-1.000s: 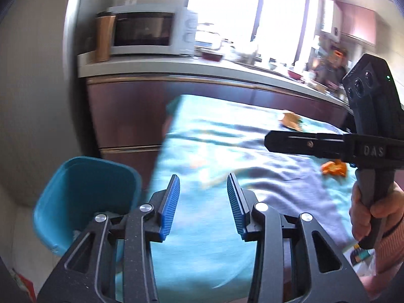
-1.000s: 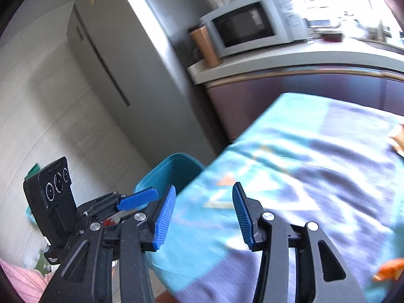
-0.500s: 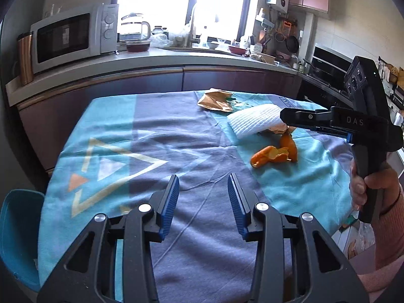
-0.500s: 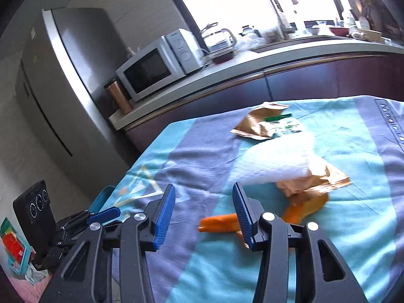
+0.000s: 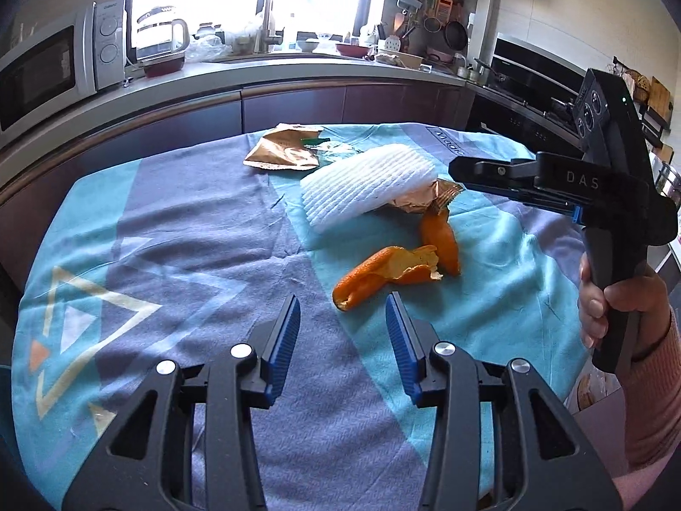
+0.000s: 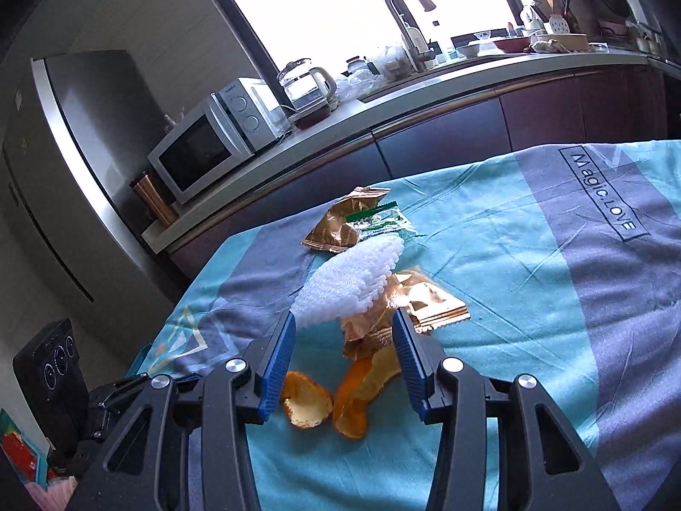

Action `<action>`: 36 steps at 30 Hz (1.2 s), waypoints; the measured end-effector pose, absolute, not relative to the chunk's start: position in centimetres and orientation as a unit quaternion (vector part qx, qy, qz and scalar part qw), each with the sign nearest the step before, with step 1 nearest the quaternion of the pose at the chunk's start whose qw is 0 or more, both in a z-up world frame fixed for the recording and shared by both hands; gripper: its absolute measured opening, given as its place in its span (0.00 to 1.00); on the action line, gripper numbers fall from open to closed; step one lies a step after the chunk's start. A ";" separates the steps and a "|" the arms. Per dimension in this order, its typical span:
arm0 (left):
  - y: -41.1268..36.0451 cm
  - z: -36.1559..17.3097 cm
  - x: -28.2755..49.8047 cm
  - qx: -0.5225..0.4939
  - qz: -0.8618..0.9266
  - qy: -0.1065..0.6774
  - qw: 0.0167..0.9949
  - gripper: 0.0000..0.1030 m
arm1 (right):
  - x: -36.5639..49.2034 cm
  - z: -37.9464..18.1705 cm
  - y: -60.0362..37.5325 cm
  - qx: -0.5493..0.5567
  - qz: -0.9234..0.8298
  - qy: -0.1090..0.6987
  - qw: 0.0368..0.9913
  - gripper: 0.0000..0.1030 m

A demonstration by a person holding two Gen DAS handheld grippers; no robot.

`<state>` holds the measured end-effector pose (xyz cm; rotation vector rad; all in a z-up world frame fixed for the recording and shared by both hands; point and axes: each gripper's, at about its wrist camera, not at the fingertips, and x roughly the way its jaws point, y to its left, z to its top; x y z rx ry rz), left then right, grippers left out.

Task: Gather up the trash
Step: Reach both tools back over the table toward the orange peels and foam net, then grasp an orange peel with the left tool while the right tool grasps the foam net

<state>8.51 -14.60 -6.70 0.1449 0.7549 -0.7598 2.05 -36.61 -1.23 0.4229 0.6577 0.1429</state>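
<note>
Trash lies in a cluster on the blue tablecloth (image 5: 178, 221): two orange peels (image 5: 387, 272) (image 6: 357, 391), a white foam net (image 5: 366, 189) (image 6: 353, 281), a gold wrapper (image 5: 283, 153) (image 6: 340, 225), a second gold wrapper (image 6: 425, 302) partly under the foam, and a green-white wrapper (image 6: 379, 217). My left gripper (image 5: 342, 304) is open just short of the nearer peel, holding nothing. My right gripper (image 6: 344, 315) is open above the peels and the foam, also holding nothing. In the left wrist view it (image 5: 457, 170) reaches in from the right, a hand (image 5: 613, 302) on its handle.
A kitchen counter (image 5: 298, 72) with dark cabinets runs behind the table, carrying a microwave (image 6: 208, 144), a kettle (image 5: 161, 34) and a sink tap (image 6: 408, 21). A steel fridge (image 6: 81, 162) stands at the left. The table's far edge lies close to the cabinets.
Both views have swung from the table's left end and a teal bin over to the trash cluster. The bin has left the views. Both grippers stay open and hold nothing.
</note>
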 end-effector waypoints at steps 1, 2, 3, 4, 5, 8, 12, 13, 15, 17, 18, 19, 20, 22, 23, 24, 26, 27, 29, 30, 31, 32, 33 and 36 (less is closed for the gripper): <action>-15.0 -6.9 8.7 0.070 -0.363 0.363 0.856 0.40 | 2.4 -1.2 -36.7 0.203 0.069 0.320 0.923 0.44; -15.3 -7.0 9.0 0.071 -0.364 0.367 0.853 0.40 | 2.8 -1.1 -36.6 0.202 0.069 0.320 0.923 0.44; -15.6 -7.1 9.2 0.069 -0.363 0.371 0.852 0.40 | 3.3 -1.2 -36.6 0.200 0.070 0.322 0.923 0.44; -15.9 -7.3 9.5 0.068 -0.366 0.376 0.849 0.40 | 3.7 -1.1 -36.7 0.197 0.070 0.323 0.923 0.46; -16.1 -7.5 9.7 0.067 -0.367 0.380 0.846 0.40 | 4.2 -1.2 -36.7 0.195 0.068 0.324 0.923 0.47; -16.7 -8.0 10.2 0.067 -0.368 0.392 0.841 0.40 | 5.5 -1.7 -36.9 0.197 0.065 0.334 0.920 0.49; -17.4 -8.2 10.4 0.068 -0.371 0.398 0.836 0.39 | 7.0 -2.6 -37.2 0.205 0.068 0.351 0.911 0.49; -17.6 -8.3 10.4 0.070 -0.371 0.402 0.834 0.36 | 7.2 -2.7 -37.2 0.207 0.069 0.352 0.910 0.50; -17.9 -8.6 10.6 0.072 -0.372 0.410 0.829 0.23 | 7.3 -2.8 -37.0 0.205 0.070 0.353 0.910 0.49; -17.9 -8.8 10.7 0.068 -0.379 0.416 0.823 0.17 | 7.2 -2.8 -36.9 0.205 0.074 0.352 0.910 0.45; -17.8 -8.8 10.7 0.067 -0.379 0.415 0.824 0.17 | 7.2 -2.8 -36.8 0.203 0.074 0.353 0.910 0.38; -17.8 -8.7 10.7 0.065 -0.380 0.413 0.825 0.17 | 7.3 -2.8 -36.8 0.203 0.077 0.354 0.910 0.30; -17.7 -8.6 10.6 0.064 -0.381 0.411 0.826 0.17 | 7.3 -2.8 -36.8 0.203 0.078 0.355 0.909 0.27; -17.6 -8.5 10.4 0.063 -0.381 0.409 0.827 0.16 | 7.2 -2.8 -36.7 0.202 0.082 0.354 0.910 0.18; -17.5 -8.4 10.3 0.061 -0.382 0.408 0.827 0.15 | 7.1 -2.7 -36.6 0.203 0.085 0.354 0.909 0.17; -17.4 -8.4 10.1 0.061 -0.383 0.406 0.827 0.15 | 7.0 -2.7 -36.5 0.203 0.089 0.352 0.909 0.15; -17.1 -8.1 9.9 0.059 -0.381 0.402 0.831 0.14 | 6.7 -2.3 -36.2 0.202 0.094 0.346 0.911 0.13; -16.9 -8.0 9.7 0.056 -0.381 0.399 0.832 0.14 | 6.6 -2.1 -36.1 0.203 0.098 0.342 0.912 0.12; -16.3 -7.6 9.5 0.049 -0.379 0.394 0.836 0.14 | 6.4 -1.6 -35.8 0.203 0.105 0.336 0.914 0.11; -16.0 -7.3 9.4 0.046 -0.377 0.391 0.838 0.13 | 6.2 -1.4 -35.7 0.205 0.109 0.333 0.914 0.11; -15.6 -7.0 9.3 0.042 -0.377 0.388 0.840 0.13 | 6.1 -1.2 -35.5 0.205 0.113 0.330 0.915 0.10; -15.2 -6.8 9.2 0.039 -0.375 0.385 0.842 0.13 | 6.0 -0.9 -35.4 0.205 0.116 0.327 0.915 0.10; -14.8 -6.5 9.1 0.037 -0.373 0.382 0.845 0.13 | 5.8 -0.7 -35.2 0.205 0.119 0.324 0.916 0.09; -13.5 -5.9 8.7 0.034 -0.365 0.373 0.852 0.13 | 5.6 -0.2 -34.6 0.208 0.132 0.319 0.915 0.09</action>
